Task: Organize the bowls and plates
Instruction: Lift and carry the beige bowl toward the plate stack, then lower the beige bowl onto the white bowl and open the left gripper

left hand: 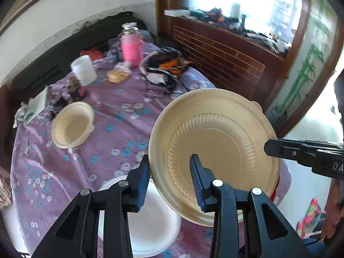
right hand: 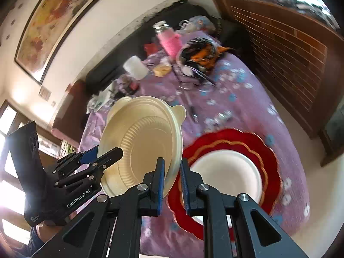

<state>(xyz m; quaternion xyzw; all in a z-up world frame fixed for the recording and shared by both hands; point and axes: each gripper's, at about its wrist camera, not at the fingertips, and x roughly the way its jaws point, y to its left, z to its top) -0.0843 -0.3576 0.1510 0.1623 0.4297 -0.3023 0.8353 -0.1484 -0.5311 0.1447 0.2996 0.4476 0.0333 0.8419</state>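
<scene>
Both my grippers meet on one cream plastic plate (left hand: 215, 150), raised off the table and tilted, ribbed inner face toward my left wrist camera. My left gripper (left hand: 171, 178) straddles the plate's lower rim: one blue pad outside the edge, the other against the inner face. Jaws part-way apart; firm clamping I cannot tell. My right gripper (right hand: 172, 182) has the opposite rim between its blue pads, jaws nearly together, seemingly gripping the plate.

On the purple floral tablecloth (left hand: 107, 129): a cream bowl (left hand: 73, 124), well apart to the left, upright. A white plate (left hand: 150, 219) lies under my left gripper. From the right wrist, a red scalloped plate (right hand: 223, 139) carries a white plate (right hand: 228, 172) in its centre, just beside the raised plate.

Far end of table: pink-sleeved bottle (left hand: 131, 47), white cup (left hand: 83, 68), clutter
</scene>
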